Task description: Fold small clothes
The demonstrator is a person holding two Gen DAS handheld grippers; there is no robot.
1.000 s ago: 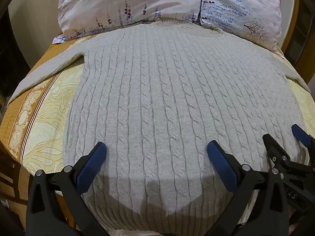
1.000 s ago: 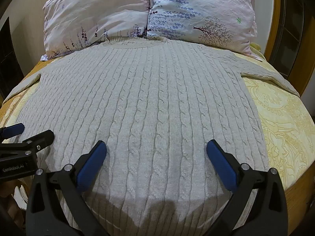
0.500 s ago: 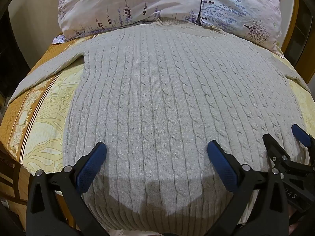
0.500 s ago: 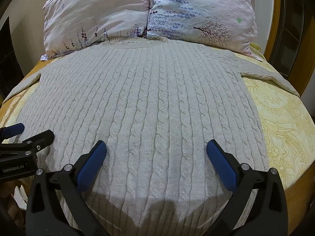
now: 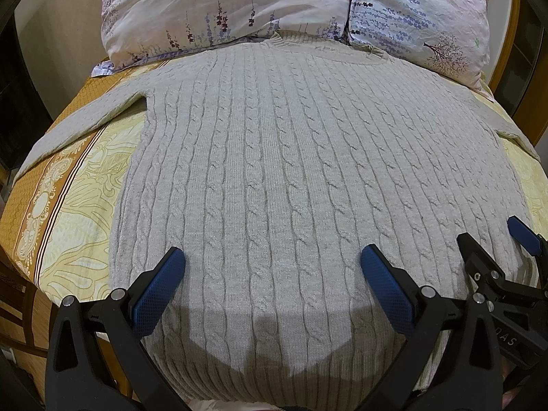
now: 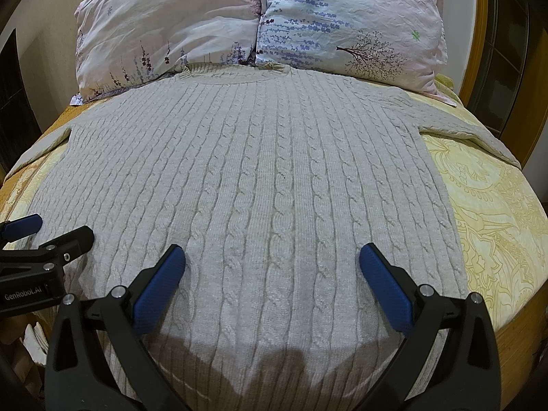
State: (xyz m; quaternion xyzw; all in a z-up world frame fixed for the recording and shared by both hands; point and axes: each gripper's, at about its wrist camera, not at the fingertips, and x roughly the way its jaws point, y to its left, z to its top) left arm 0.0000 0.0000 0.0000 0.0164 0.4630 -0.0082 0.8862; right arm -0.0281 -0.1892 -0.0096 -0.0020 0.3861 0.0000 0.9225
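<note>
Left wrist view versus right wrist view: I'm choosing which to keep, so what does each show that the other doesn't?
Only the left wrist view shows the orange patterned border of the bedspread and the full left sleeve. Only the right wrist view shows the long right sleeve and the "GenRobot.AI" lettering on the left gripper. Both show the grey cable-knit sweater spread flat, two floral pillows, and open jaws above the hem.
</note>
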